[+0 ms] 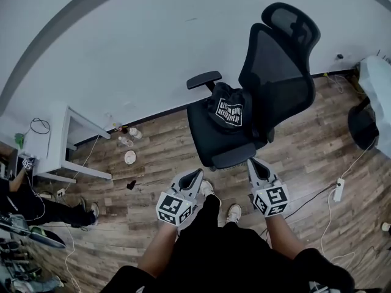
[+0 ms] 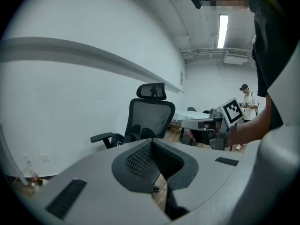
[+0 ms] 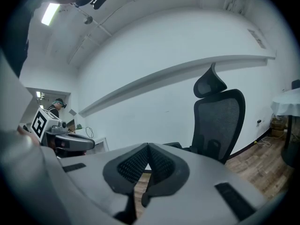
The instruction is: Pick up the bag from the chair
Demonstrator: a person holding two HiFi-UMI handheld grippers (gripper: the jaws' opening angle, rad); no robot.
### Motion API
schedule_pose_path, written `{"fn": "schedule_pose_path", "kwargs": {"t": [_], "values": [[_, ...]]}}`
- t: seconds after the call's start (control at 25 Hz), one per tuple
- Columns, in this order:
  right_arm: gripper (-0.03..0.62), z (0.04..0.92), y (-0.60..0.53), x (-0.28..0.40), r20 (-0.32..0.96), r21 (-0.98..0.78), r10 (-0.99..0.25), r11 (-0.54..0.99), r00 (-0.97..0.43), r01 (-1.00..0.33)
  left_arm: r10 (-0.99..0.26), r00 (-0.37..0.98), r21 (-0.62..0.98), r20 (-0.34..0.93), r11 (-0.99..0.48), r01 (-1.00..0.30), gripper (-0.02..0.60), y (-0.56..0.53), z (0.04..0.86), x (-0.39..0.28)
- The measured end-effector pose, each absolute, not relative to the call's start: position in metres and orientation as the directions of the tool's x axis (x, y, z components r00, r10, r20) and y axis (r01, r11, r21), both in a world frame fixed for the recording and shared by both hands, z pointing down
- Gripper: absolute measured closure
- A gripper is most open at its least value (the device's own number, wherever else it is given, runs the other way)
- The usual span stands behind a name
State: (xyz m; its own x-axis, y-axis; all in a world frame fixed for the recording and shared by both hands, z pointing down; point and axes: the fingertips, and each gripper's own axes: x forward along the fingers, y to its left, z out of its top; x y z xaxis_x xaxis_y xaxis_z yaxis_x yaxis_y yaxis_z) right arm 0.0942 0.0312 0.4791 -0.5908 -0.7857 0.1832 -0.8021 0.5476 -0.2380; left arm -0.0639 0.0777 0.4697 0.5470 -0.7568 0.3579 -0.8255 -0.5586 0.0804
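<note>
Floor (image 1: 160, 140); left gripper (image 1: 196, 174), right gripper (image 1: 252, 162) abreast

Head view looks down; all share chair (image 1: 275, 72).

Even, bright indoor light thruout; soft shadow seen under chair (image 1: 244, 133). Ceiling tube light (image 2: 223, 31) blown out. Strong fisheye bending, dark vignette at edges of gripper views; close foreground blurred.

White wall (image 1: 153, 41), wood floor (image 1: 159, 157), white desk (image 1: 64, 136) at left.
</note>
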Motion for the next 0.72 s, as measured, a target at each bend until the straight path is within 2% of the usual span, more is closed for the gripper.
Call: {"fn": "schedule_pose_path", "kwargs": {"t": [0.24, 0.44, 0.72], "values": [[0.574, 0.472, -0.004, 0.087, 0.178, -0.210, -0.789, 0.554, -0.589, -0.806, -0.758, 0.554, 0.102, 0.344, -0.556, -0.825, 0.560, 0.041, 0.476, -0.069], [0.574, 0.447, -0.054, 0.071, 0.159, -0.120, -0.776, 0.599, -0.611, -0.792, -0.772, 0.562, 0.075, 0.297, -0.568, -0.820, 0.560, -0.008, 0.450, -0.080], [0.574, 0.427, -0.119, 0.054, 0.141, -0.089, -0.808, 0.565, -0.572, -0.820, -0.753, 0.593, 0.093, 0.285, -0.594, -0.799, 0.560, -0.073, 0.450, -0.095]]}}
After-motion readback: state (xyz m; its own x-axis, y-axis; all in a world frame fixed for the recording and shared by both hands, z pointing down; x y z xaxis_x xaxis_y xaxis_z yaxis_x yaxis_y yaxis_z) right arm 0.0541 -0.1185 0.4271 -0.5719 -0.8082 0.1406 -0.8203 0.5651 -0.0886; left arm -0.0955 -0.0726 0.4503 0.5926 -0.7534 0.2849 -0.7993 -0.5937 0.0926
